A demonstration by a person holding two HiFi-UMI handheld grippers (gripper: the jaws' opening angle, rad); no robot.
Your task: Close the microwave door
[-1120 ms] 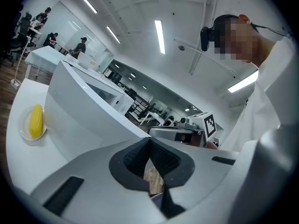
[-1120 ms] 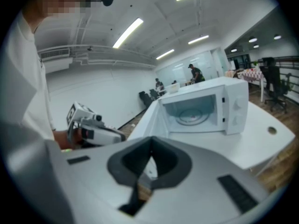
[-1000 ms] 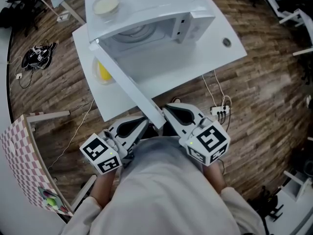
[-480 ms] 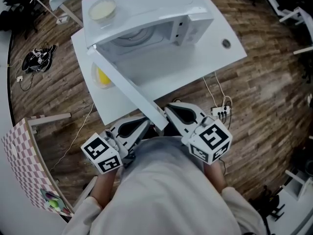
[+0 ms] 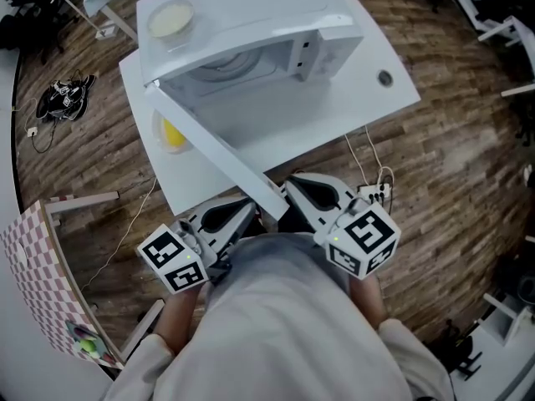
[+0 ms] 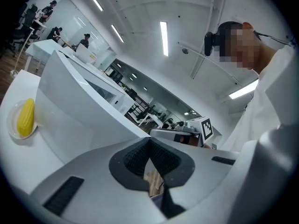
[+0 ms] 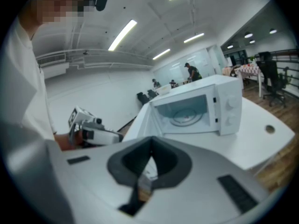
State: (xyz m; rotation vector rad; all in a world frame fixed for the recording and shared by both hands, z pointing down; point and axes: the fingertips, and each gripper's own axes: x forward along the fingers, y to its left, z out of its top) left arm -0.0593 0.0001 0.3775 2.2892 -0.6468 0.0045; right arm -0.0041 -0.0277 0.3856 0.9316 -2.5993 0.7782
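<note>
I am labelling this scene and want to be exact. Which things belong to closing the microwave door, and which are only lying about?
For the job:
- microwave
- its open door
- left gripper and right gripper, both shut and empty

Lying about:
- bowl on the microwave
- corn on a plate
- power strip on the floor

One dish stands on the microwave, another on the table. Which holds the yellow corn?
The dish on the table, left of the open door; the other dish, atop the microwave, holds something pale.
</note>
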